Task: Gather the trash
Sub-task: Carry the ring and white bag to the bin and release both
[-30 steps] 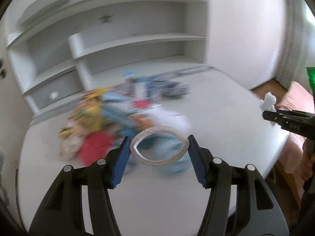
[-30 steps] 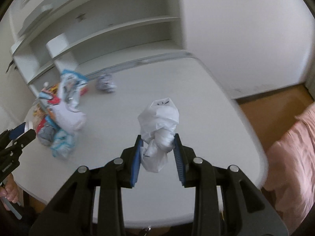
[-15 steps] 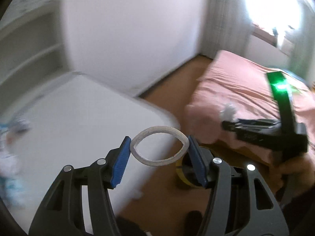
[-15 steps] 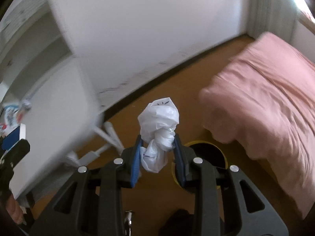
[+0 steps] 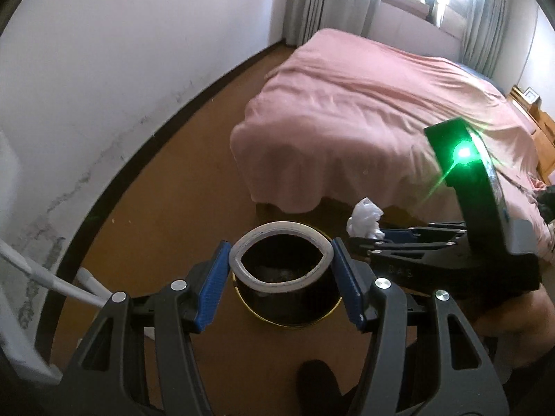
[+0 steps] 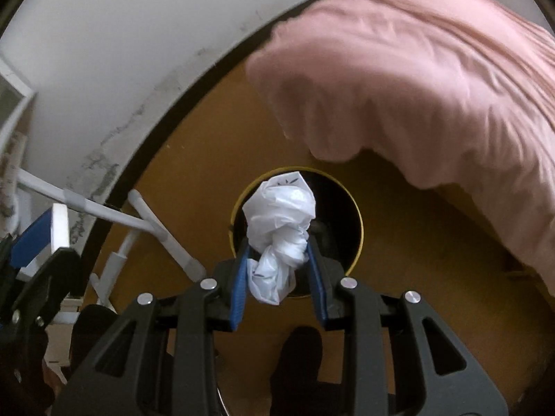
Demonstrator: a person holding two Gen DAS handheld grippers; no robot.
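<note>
1. Left wrist view: the left gripper [image 5: 281, 272] is clamped on a white tape ring [image 5: 281, 260], which is pressed into an oval between the two blue pads [image 5: 211, 289]. Directly under the ring, on the brown floor [image 5: 180, 187], stands a black trash bin [image 5: 295, 303] with a yellow rim, its mouth open upward. At 3 o'clock the right gripper [image 5: 364, 234] comes in from the side, holding a crumpled white plastic bag [image 5: 364, 220] at its tips; a green light [image 5: 463, 154] glows on its body. A bed with a pink cover [image 5: 374, 121] fills the area from 12 to 2 o'clock, and a white wall [image 5: 104, 52] lies at 10 o'clock.

2. Right wrist view: the right gripper [image 6: 277, 272] is closed on the knotted white plastic bag [image 6: 279, 232], which stands up between the blue pads [image 6: 239, 287]. The bag hangs just over the open mouth of the black trash bin [image 6: 341, 215]. At 9 o'clock the left gripper [image 6: 38, 239] shows at the edge, near white table legs [image 6: 104, 211]. The pink bed cover [image 6: 416, 79] is at 1 o'clock.
</note>
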